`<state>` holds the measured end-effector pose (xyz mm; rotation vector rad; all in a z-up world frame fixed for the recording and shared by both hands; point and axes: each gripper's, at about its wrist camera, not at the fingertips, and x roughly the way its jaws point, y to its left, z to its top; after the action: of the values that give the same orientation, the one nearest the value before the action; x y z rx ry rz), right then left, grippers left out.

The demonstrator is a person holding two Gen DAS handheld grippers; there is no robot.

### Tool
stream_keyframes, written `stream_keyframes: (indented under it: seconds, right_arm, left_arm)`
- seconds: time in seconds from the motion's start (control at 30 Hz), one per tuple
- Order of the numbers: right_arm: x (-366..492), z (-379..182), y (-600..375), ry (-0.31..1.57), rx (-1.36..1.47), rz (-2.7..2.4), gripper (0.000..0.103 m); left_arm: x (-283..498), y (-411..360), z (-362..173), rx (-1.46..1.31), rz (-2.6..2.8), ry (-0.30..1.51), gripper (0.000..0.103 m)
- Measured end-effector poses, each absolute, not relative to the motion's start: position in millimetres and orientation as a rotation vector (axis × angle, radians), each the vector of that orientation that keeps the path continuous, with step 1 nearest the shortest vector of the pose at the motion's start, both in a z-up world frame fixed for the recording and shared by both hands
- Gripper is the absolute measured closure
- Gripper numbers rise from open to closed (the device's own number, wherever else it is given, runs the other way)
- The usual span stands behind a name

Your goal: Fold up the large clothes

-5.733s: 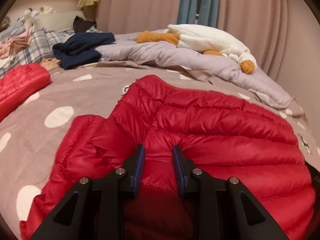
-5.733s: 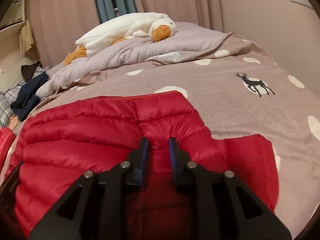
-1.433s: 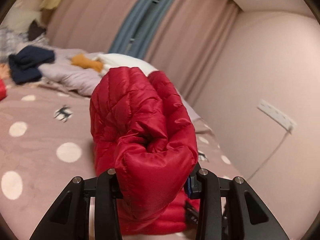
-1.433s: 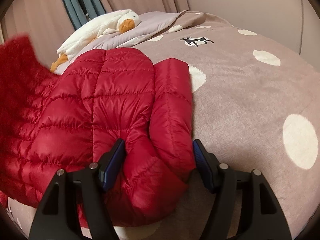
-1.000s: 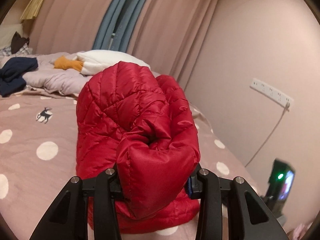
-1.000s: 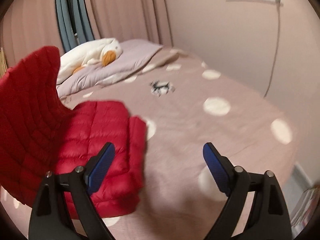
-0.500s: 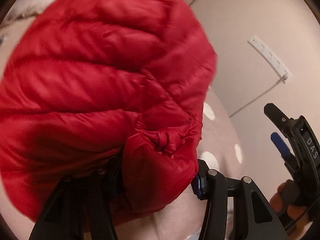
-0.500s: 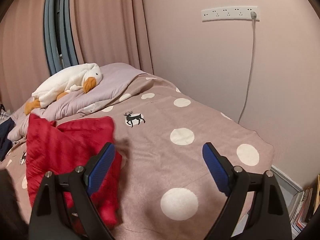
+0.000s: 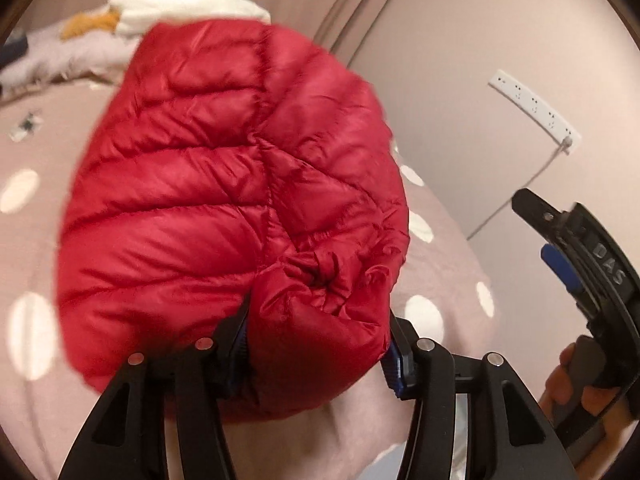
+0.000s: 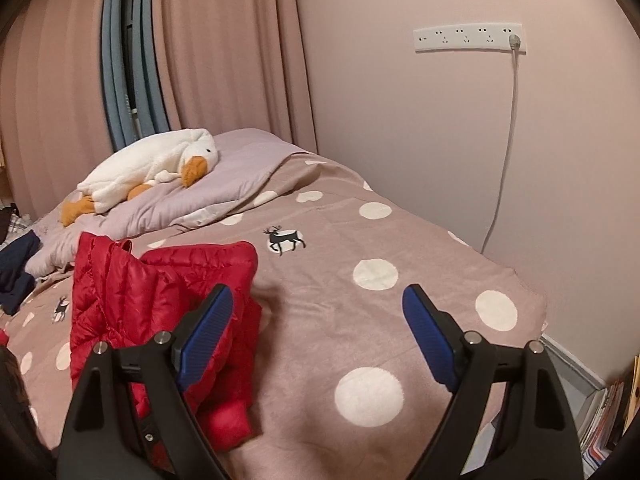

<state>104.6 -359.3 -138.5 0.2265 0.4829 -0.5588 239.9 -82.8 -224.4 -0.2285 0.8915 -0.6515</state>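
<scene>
A red puffer jacket [image 9: 208, 200] fills the left wrist view, folded into a thick bundle. My left gripper [image 9: 316, 344] is shut on a bunched edge of it, with both pads pressed into the padding. In the right wrist view the same jacket [image 10: 160, 288] hangs partly upright at the left, its lower end resting on the spotted bed cover [image 10: 360, 320]. My right gripper [image 10: 318, 300] stands wide open with nothing between its blue pads, to the right of the jacket and above the cover. The right gripper [image 9: 580, 276] also shows at the right edge of the left wrist view, held by a hand [image 9: 568, 388].
A white goose plush [image 10: 152, 172] lies on a lilac quilt [image 10: 240, 184] at the bed's head. Navy clothes [image 10: 16, 268] sit at the far left. A power strip [image 10: 468, 38] and its cable [image 10: 508, 140] are on the pink wall. Books [image 10: 608, 420] stand on the floor beside the bed.
The right gripper has let go of the jacket, opened wide and lifted away to the right. The left gripper has tipped downward with the jacket bundle still in it.
</scene>
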Motion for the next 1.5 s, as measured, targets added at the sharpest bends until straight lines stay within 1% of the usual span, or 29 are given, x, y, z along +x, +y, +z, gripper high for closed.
stream_keyframes:
  seconds: [0.27, 0.37, 0.47, 0.57, 0.63, 0.83, 1.03, 1.17, 1.33, 1.37, 1.43, 1.47, 1.5]
  right_arm:
    - [100, -128, -337, 0.473, 0.210, -0.525, 0.016]
    - [101, -125, -325, 0.471, 0.197, -0.507, 0.016]
    - [104, -123, -312, 0.473, 0.188, -0.479, 0.016]
    - [110, -123, -297, 0.476, 0.168, -0.453, 0.016]
    - [114, -123, -287, 0.485, 0.165, -0.430, 0.016]
    - [120, -123, -267, 0.493, 0.138, -0.401, 0.016]
    - [127, -126, -261, 0.513, 0.132, -0.397, 0.016]
    - [134, -133, -255, 0.538, 0.115, -0.396, 0.016]
    - [144, -140, -249, 0.561, 0.100, -0.395, 0.016]
    - [146, -142, -247, 0.564, 0.097, -0.394, 0.016]
    - [150, -143, -245, 0.569, 0.098, -0.391, 0.016]
    - [151, -143, -244, 0.572, 0.100, -0.386, 0.016]
    - [152, -144, -243, 0.574, 0.100, -0.383, 0.016]
  left_arm:
    - [198, -25, -178, -0.184, -0.466, 0.728, 0.051]
    - [190, -8, -169, -0.187, -0.392, 0.699, 0.051]
    - [185, -11, -159, -0.193, -0.333, 0.670, 0.051]
    - [183, 11, -155, -0.192, -0.292, 0.630, 0.051]
    - [186, 12, -160, -0.219, -0.263, 0.644, 0.051]
    - [207, 59, -176, -0.377, -0.153, 0.695, 0.051]
    - [232, 119, -212, -0.555, -0.052, 0.767, 0.051]
    - [246, 162, -243, -0.739, -0.017, 0.813, 0.051]
    - [248, 178, -264, -0.775, 0.027, 0.866, 0.050]
    - [248, 178, -267, -0.784, 0.026, 0.871, 0.049]
    - [245, 177, -273, -0.800, 0.011, 0.883, 0.040]
    - [246, 175, -277, -0.802, -0.008, 0.899, 0.039]
    - [249, 172, -282, -0.804, -0.042, 0.926, 0.035]
